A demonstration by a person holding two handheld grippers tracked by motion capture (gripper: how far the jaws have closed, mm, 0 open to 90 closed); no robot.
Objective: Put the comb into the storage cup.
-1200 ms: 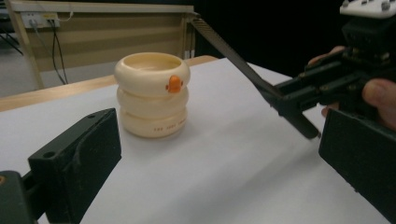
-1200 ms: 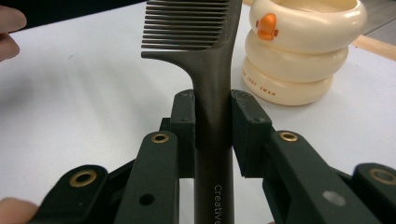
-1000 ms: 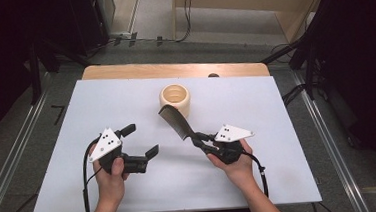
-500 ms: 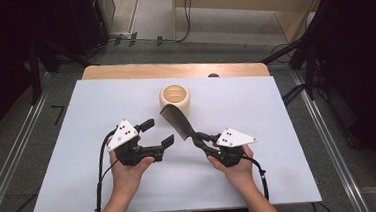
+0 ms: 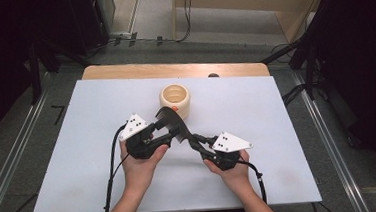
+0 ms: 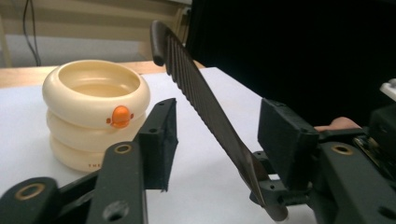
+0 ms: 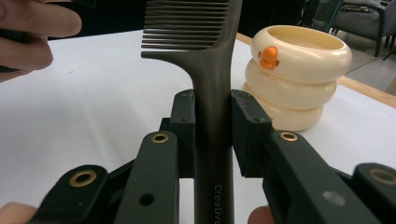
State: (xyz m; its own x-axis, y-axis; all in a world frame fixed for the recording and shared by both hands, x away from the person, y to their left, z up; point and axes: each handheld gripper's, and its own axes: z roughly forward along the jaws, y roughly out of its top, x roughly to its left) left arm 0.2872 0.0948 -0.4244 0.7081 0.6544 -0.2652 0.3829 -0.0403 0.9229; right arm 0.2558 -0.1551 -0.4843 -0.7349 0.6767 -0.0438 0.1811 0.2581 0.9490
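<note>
Dark brown comb [image 7: 212, 116], cream cup [image 7: 299, 74] with perhaps orange duck emblem [image 7: 269, 57]

You have one dark comb [image 5: 171, 123], one cream ringed cup [image 5: 175, 100] in the upper middle of the frame, two grippers, left [image 5: 170, 134] and right [image 5: 194, 141], and one white table [image 5: 278, 130].
</note>
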